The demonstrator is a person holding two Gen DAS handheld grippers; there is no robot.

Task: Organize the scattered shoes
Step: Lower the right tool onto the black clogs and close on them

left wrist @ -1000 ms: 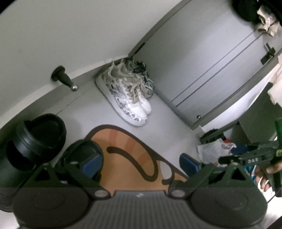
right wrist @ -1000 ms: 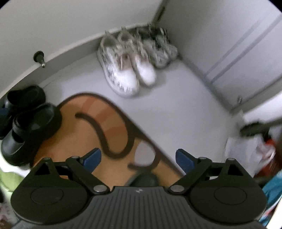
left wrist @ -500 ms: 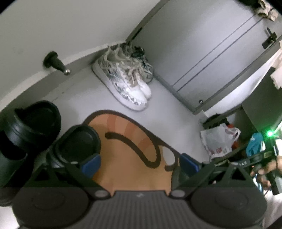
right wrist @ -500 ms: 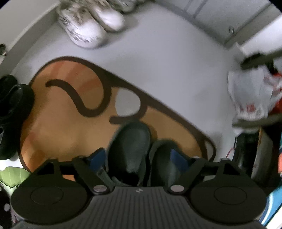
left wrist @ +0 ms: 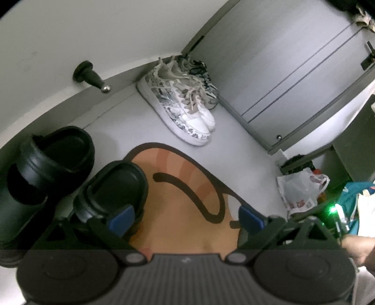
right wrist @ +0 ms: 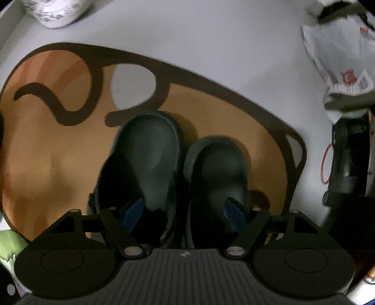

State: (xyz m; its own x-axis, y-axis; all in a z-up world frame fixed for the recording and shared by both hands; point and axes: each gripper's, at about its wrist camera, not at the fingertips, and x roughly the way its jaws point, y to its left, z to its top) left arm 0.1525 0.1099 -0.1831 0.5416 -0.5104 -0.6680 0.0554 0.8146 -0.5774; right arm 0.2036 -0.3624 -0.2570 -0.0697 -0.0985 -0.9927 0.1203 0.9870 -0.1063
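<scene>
**Closing in on the dark clogs**

Pointing straight down, the right gripper [right wrist: 185,211] has one blue pad inside each of two dark clogs [right wrist: 150,159], which sit side by side, touching, on the orange mat [right wrist: 46,152]. Jaws are closing with the clogs' inner walls between them, not pinched yet as far as I can see. White bag [right wrist: 339,58] at 2 o'clock, sneaker toe [right wrist: 58,11] at 11.

Left gripper [left wrist: 186,219] is spread wide, nothing in it, over the mat edge. Black slides [left wrist: 112,187] at 9 o'clock, patterned sneakers [left wrist: 180,103] paired at 12 by the wall corner, doorstop [left wrist: 90,76] at 11.
</scene>
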